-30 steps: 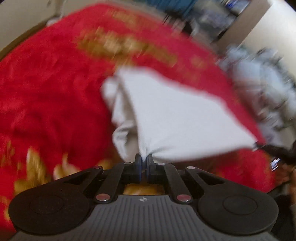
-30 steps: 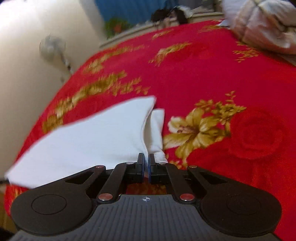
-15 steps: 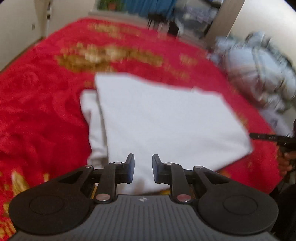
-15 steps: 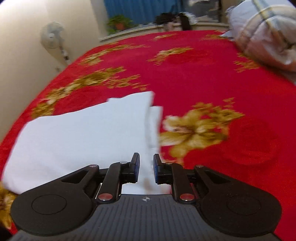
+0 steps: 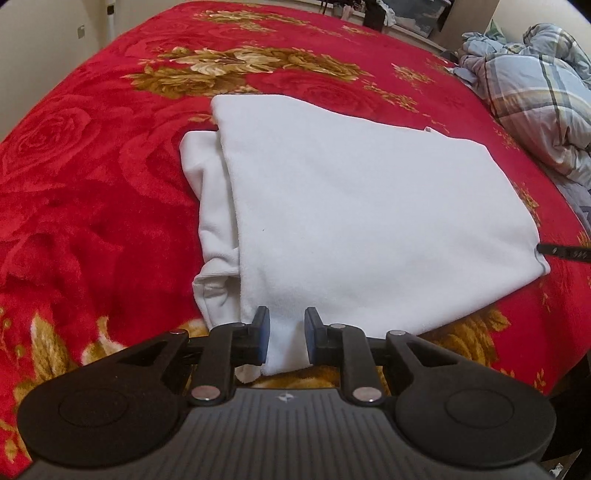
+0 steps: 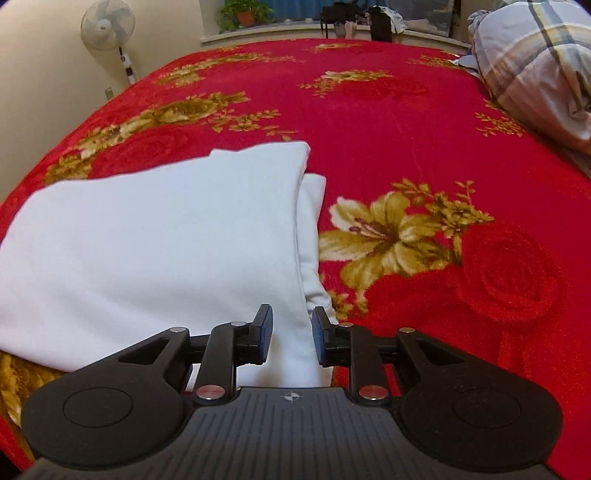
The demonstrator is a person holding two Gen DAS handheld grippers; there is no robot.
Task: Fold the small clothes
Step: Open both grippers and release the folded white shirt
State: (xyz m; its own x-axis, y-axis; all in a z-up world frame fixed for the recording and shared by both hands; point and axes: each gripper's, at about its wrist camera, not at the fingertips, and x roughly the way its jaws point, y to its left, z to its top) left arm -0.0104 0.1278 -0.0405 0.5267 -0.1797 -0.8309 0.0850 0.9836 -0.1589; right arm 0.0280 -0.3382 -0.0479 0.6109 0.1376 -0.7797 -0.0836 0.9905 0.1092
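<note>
Soft, even indoor light is filling both sharp views.
We are seeing fisheye bending at the edges, dark corners, the white cloth (image 5: 369, 221) glowing without glare, faint shadows along its folds, and the blanket's (image 6: 424, 122) red looking oversaturated.

From my right wrist camera I see the right gripper (image 6: 291, 334) angled down over the near edge of a folded white cotton garment (image 6: 159, 251). Its jaws are opening, with cloth in the gap between the blue pads (image 6: 265, 334) and not pinched. The garment lies on a red plush blanket with gold flowers (image 6: 406, 122). A white pedestal fan (image 6: 108, 25) stands by the cream wall, and a plaid grey-blue quilt (image 6: 535, 62) is bunched far right.
</note>
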